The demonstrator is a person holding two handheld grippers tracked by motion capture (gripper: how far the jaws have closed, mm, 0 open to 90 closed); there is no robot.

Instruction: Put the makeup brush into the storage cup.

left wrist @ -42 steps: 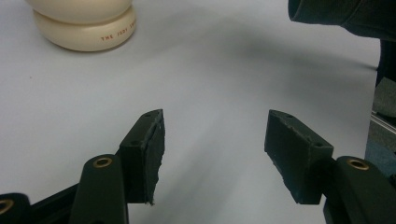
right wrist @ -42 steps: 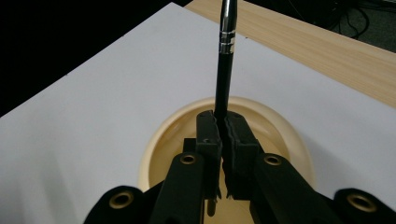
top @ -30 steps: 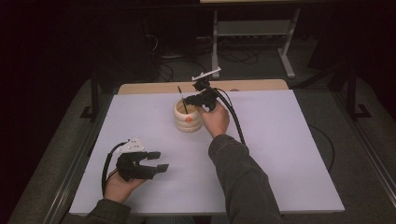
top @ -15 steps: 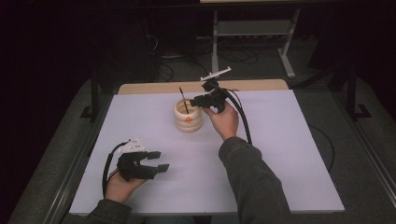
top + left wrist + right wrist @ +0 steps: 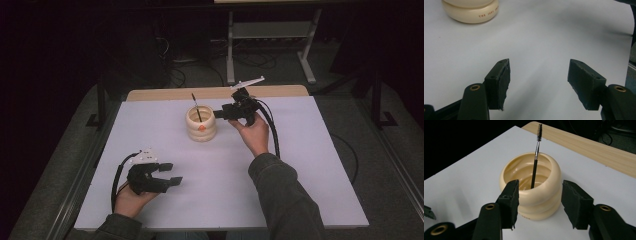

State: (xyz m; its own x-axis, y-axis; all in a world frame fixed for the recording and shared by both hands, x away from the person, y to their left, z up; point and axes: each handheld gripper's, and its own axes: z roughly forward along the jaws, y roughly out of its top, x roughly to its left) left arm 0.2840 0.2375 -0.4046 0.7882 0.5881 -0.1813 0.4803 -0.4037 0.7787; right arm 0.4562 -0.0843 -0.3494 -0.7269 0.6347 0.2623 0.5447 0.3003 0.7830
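Note:
A cream ribbed pot (image 5: 201, 123) (image 5: 531, 192) stands on the white table (image 5: 225, 175), and its base shows at the top left of the left gripper view (image 5: 471, 12). A thin black brush (image 5: 196, 108) (image 5: 536, 157) stands inside it, bristles up, leaning on the rim. My right gripper (image 5: 218, 114) (image 5: 539, 205) is open just right of the pot, held above the table, with nothing between its jaws. My left gripper (image 5: 171, 174) (image 5: 539, 85) is open and empty near the table's front left, pointing right.
A wooden strip (image 5: 215, 93) runs along the table's far edge. Beyond it stand a metal stand (image 5: 270, 37) and cables on the dark floor. A black cable (image 5: 272, 132) trails from the right gripper over the person's wrist.
The right gripper has drawn back to the right, away from the pot, leaving the brush standing in it. The left gripper has stayed put.

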